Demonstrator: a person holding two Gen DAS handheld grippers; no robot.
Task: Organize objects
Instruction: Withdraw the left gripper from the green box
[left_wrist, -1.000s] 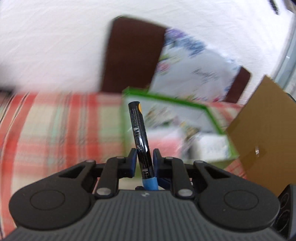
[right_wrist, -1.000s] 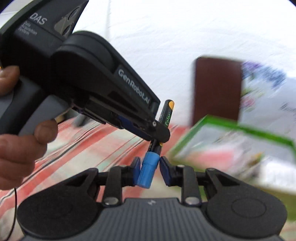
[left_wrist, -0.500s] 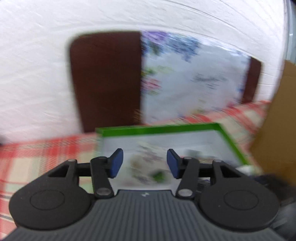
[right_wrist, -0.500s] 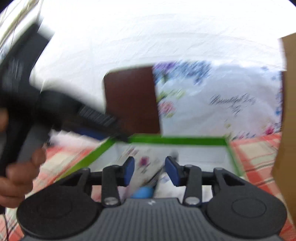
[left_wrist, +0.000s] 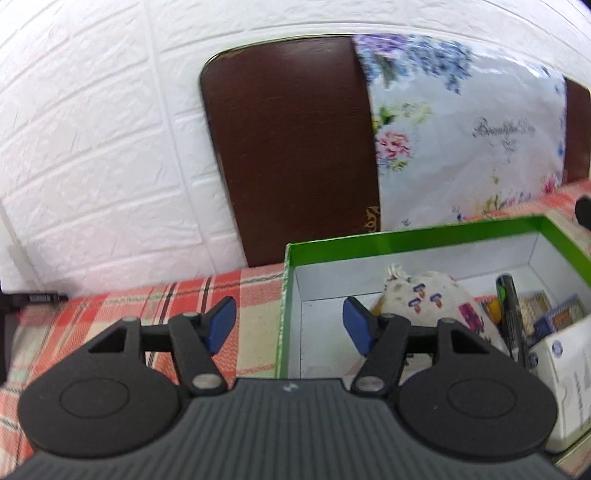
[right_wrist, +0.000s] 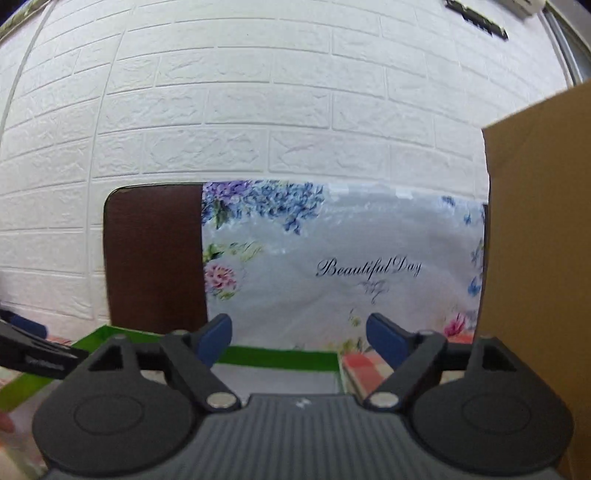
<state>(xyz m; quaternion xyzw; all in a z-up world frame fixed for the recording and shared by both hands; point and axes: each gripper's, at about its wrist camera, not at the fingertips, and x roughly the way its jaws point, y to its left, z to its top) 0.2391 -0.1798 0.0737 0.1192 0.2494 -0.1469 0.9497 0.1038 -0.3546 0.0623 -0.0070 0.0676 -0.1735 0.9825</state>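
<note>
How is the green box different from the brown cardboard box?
The green box is low and open on top, so a pouch and a pen show inside; the brown cardboard box stands tall and shows only a plain side. The green box has white inner walls; the brown cardboard box is brown all over.

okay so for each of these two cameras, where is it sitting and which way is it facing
Left wrist: sits on the left tongs, tilted down at the green box and plaid cloth; its own jaws are opening, empty.
Right wrist: sits on the right tongs, facing nearly level at the brick wall; jaws opening, empty.
Shared: green box, floral bag, brown board.
</note>
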